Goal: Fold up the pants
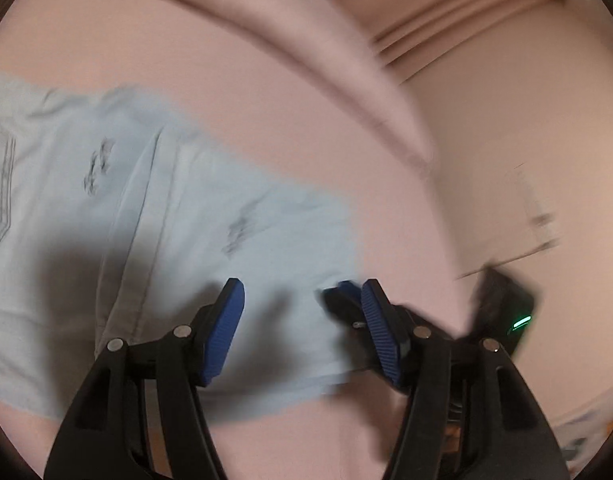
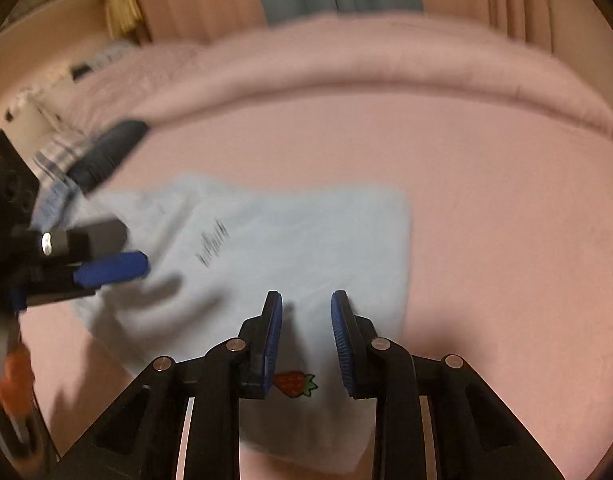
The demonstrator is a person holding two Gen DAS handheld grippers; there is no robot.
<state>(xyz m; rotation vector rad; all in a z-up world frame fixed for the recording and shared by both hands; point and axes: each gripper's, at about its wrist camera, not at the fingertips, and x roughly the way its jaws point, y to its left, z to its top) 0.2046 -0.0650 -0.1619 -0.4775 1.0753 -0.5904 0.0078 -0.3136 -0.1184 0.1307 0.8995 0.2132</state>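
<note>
Left wrist view, pants: we see the light blue pants lying flat on the pink bed, spreading from 9 o'clock toward the centre, their long axis running from 9 o'clock to about 4 o'clock.
Left wrist view, jaws: we find the left gripper with its jaws apart and nothing between them; the cloth edge lies just under and ahead of the blue pads.
Left wrist view, other tool: we glimpse the right gripper's blue tip, blurred, close beside the left one's right finger at 5 o'clock.
Left wrist view, material: we judge the fabric thin and soft, with stitched pocket seams at 9 o'clock and small dark prints.
Right wrist view, pants: we see the pants as a folded, roughly rectangular panel, lying from 9 o'clock to the centre, with a strawberry motif at 6 o'clock.
Right wrist view, jaws: we find the right gripper with its jaws narrowly apart, clamping nothing, directly over the near edge.
Right wrist view, left gripper: it sits at 9 o'clock over the left edge.
Relation: we judge both tools equally near the cloth.
</note>
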